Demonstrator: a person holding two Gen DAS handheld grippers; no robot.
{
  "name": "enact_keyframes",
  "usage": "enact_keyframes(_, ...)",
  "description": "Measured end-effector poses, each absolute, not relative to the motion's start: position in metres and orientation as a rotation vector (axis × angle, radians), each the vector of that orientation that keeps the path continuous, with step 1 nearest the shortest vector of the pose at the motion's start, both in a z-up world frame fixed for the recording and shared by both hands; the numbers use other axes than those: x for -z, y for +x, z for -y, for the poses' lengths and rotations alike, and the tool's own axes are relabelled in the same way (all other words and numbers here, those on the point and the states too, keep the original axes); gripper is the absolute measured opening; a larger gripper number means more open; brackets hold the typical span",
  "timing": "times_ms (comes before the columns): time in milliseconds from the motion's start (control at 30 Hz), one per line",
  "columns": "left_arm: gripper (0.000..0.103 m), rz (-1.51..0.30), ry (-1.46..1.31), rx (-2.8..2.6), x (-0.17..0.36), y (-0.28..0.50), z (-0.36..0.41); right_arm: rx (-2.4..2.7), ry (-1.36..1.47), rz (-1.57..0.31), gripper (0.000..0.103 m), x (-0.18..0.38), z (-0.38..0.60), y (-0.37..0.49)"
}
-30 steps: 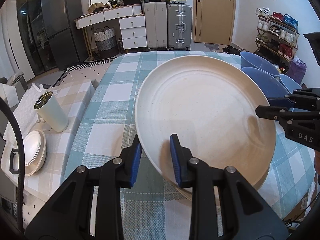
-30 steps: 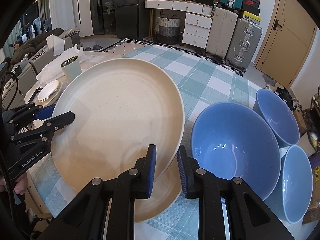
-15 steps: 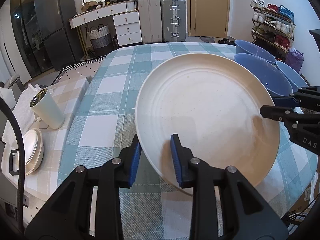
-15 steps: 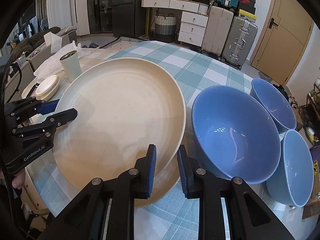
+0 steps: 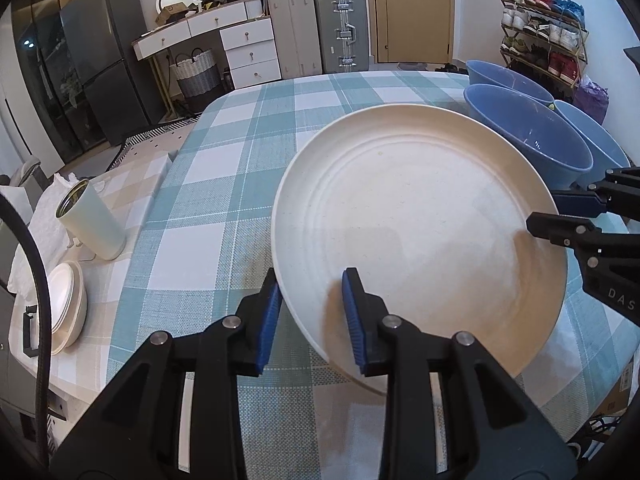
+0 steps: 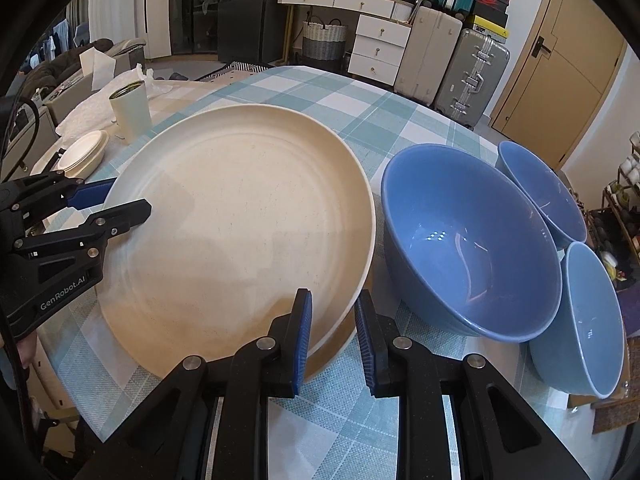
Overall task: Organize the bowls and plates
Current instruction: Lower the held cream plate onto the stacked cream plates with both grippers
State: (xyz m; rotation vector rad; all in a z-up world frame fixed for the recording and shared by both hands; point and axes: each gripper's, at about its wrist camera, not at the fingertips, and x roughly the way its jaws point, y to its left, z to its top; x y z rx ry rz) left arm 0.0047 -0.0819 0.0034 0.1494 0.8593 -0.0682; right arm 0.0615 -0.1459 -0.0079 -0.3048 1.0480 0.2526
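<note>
1. Since a second ago the cream plate (image 5: 420,232) has come lower, down to the checked surface (image 5: 224,184), and both tools have sunk with it.
2. The left tool (image 5: 310,316) is clamped on the plate's near-left rim: one blue pad sits under the rim's outer edge, the other on the inside face.
3. The right tool (image 6: 330,336) is clamped on the opposite rim, one pad on the inside face and one outside the edge.
4. In the right wrist view the plate (image 6: 240,240) lies between the two tools, the left tool (image 6: 116,204) gripping its far-left edge.
5. In the left wrist view the right tool (image 5: 556,212) pinches the plate's right edge.
6. Just beside the plate's right side stands a large blue bowl (image 6: 468,240), not touching it as far as the views show.
7. Two smaller blue bowls stand by the large one: one behind (image 6: 540,188), one to the right (image 6: 584,320).
8. Count: one plate, three blue bowls.
9. On the left side of the surface stand a pale cup (image 5: 92,224) and a small stack of white dishes (image 5: 66,304); how many dishes I cannot tell.
</note>
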Motion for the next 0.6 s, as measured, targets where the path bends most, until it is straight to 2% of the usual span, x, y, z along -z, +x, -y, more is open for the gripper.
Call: enact_keyframes(600, 0.029, -0.867, 0.243, 0.046, 0.015, 0.012, 0.098, -0.227, -0.346, -1.074, 0.025, 0.023, 0.148, 0.055)
